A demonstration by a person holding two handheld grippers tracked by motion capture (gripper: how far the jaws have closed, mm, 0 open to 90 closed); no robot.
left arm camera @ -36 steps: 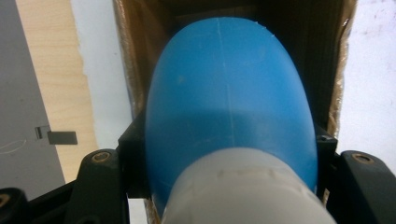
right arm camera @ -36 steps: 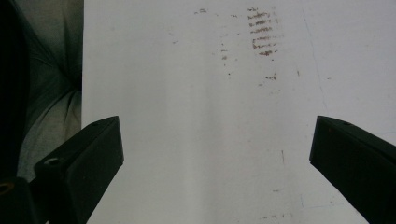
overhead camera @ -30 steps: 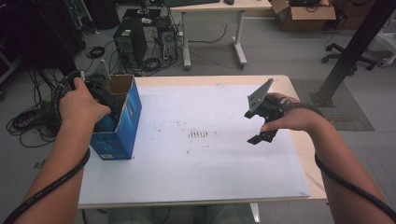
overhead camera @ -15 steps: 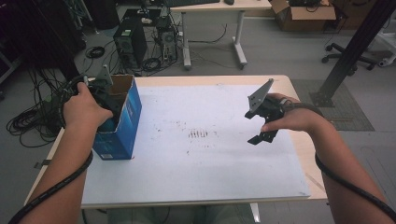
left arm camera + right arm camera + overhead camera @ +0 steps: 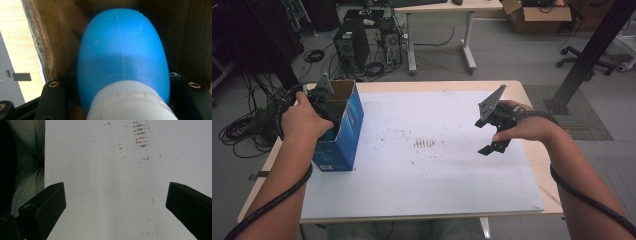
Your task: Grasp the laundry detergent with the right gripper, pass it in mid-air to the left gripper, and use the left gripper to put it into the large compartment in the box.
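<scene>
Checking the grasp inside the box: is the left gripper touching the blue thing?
Touching. The left gripper view shows the blue rounded object wedged between the left gripper's black jaws, both sides pressed against it, inside the cardboard box.

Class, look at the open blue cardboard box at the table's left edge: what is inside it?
Inside the blue box, the left gripper is shut on a blue egg-shaped object with a white end. That object covers the box's floor, hiding anything beneath.

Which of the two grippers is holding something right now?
The left gripper, reaching into the open blue cardboard box, is shut on a blue rounded plastic object with a white end. The right gripper hangs open over the white table with nothing between its jaws.
</scene>
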